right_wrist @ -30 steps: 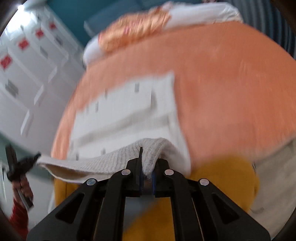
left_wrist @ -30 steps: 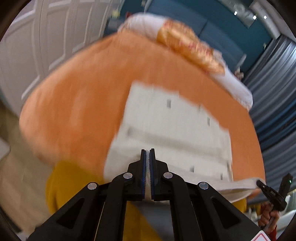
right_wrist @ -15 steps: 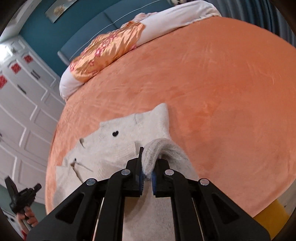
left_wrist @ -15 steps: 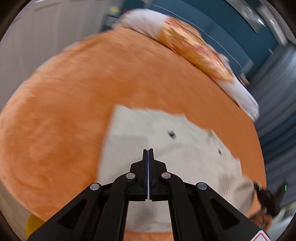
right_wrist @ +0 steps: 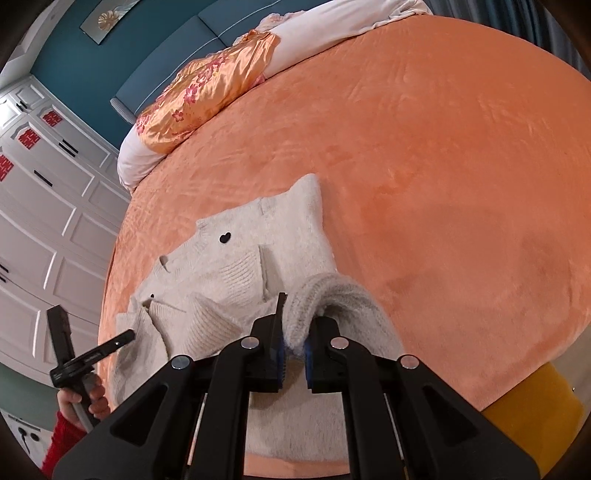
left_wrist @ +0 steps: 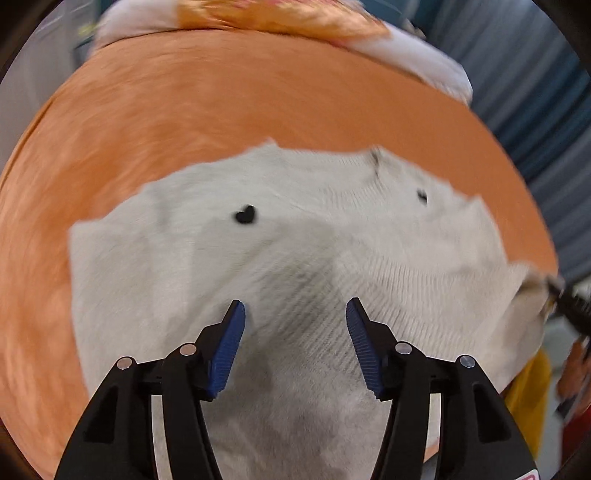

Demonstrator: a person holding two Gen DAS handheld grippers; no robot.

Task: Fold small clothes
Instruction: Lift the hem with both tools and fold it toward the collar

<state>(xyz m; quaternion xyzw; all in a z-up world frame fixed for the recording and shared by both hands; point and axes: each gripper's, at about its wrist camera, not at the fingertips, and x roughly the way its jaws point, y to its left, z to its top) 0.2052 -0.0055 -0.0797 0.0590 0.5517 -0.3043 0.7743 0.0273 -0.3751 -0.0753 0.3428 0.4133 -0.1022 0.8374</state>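
A cream knitted sweater (left_wrist: pixel 221 266) with small black heart buttons lies folded over on the orange bed cover (left_wrist: pixel 184 110). My left gripper (left_wrist: pixel 295 314) hovers just above its ribbed part. Its jaws are opening, the blue pads stand well apart, and no cloth is pinched between them. In the right wrist view the sweater (right_wrist: pixel 236 273) spreads ahead, and my right gripper (right_wrist: pixel 295 332) is shut on a thick fold of its near edge. The left gripper (right_wrist: pixel 92 325) shows at the far left of that view, open, in a hand with a red sleeve.
The orange cover (right_wrist: pixel 443 184) stretches wide to the right of the sweater. An orange satin pillow (right_wrist: pixel 207 96) and white bedding (right_wrist: pixel 332 33) lie at the head of the bed. White wardrobe doors (right_wrist: pixel 44 221) stand to the left. Something yellow (right_wrist: pixel 532 402) sits at the bed's near corner.
Both grippers came down over the bed and laid the sweater's lifted edge onto its body. The left gripper then let go and its jaws parted. The right one kept its hold.
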